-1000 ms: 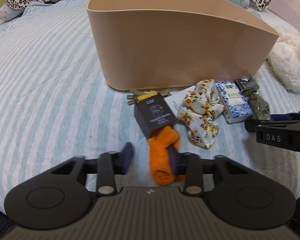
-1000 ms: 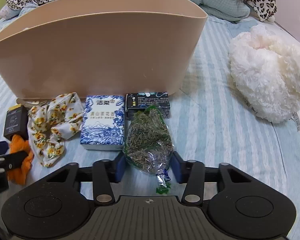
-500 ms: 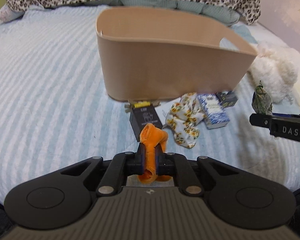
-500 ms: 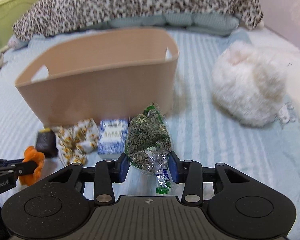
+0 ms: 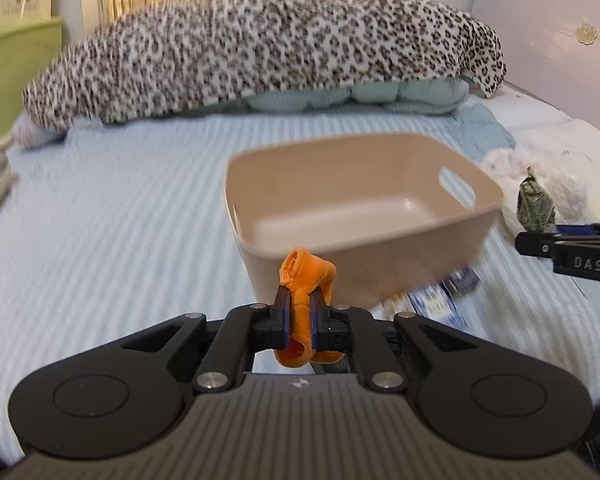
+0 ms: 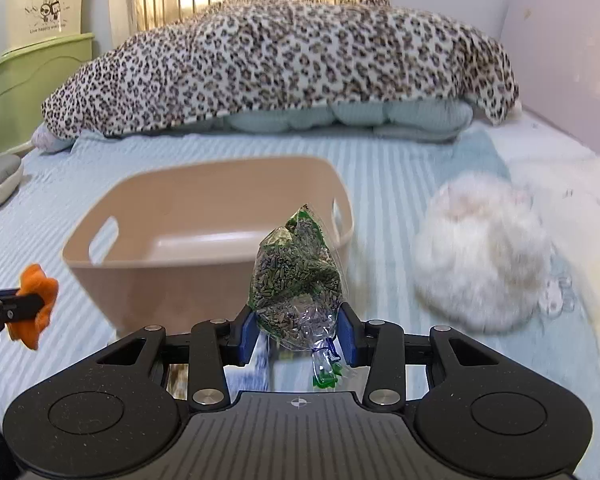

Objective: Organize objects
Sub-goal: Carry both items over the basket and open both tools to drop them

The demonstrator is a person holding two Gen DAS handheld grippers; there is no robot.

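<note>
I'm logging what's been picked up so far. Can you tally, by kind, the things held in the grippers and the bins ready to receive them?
Orange cloth pieces, held in the left gripper: 1
Clear bags of dried bits, held in the right gripper: 1
Beige bins, nothing visible inside: 1
Total: 3

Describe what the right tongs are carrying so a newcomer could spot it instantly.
Start at the beige plastic bin on the striped blue bedspread. In front of its right end, the right tongs grip a clear plastic pouch of dark dried bits. Unlike the fluffy white plush beside it, it is see-through and speckled green.
</note>
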